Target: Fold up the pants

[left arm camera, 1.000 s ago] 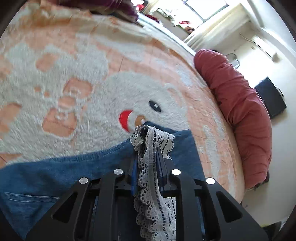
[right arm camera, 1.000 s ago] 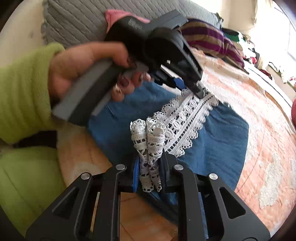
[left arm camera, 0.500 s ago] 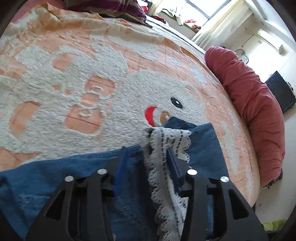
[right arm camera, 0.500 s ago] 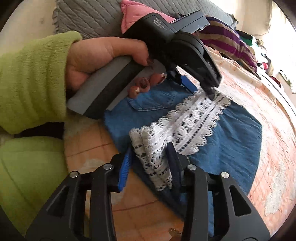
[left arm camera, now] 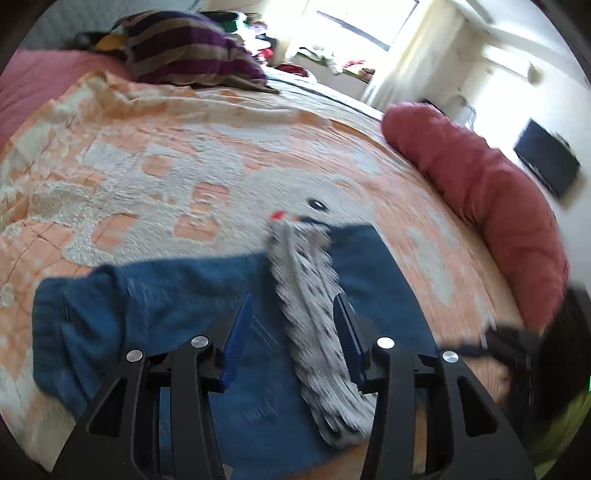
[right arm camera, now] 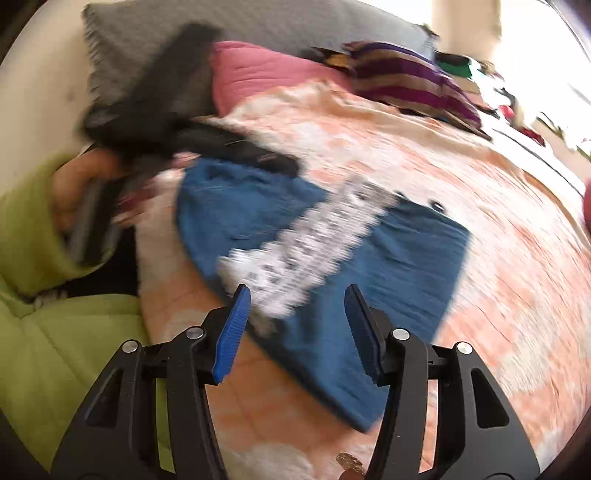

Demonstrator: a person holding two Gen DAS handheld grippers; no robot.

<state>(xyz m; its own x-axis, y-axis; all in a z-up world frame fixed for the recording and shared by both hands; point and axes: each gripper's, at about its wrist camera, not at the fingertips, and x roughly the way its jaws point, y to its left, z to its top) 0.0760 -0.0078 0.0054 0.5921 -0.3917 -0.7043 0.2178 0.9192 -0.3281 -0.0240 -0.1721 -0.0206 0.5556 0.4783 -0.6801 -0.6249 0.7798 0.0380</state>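
Observation:
The blue denim pants (left arm camera: 177,295) lie folded flat on the peach blanket (left arm camera: 221,147), with a white lace trim (left arm camera: 306,295) running across them. My left gripper (left arm camera: 291,299) hovers open above them; the lace lies loose below the gap, close to the right finger. In the right wrist view the pants (right arm camera: 388,266) and lace (right arm camera: 314,236) lie just ahead of my right gripper (right arm camera: 296,288), whose jaws are opening with nothing pressed between the pads. The left gripper (right arm camera: 177,122) shows there as a dark blur, held by a hand (right arm camera: 85,184) in a green sleeve.
A red bolster (left arm camera: 491,206) lies along the bed's right edge, with a black screen (left arm camera: 546,162) on the wall beyond. A striped cushion (left arm camera: 192,51) sits at the far end. A grey pillow (right arm camera: 184,29) and a pink one (right arm camera: 258,70) rest at the head.
Both grippers have let go of the lace hem and opened. Both pulled back and up from the pants, the left one farther. The lace now lies flat on the denim.

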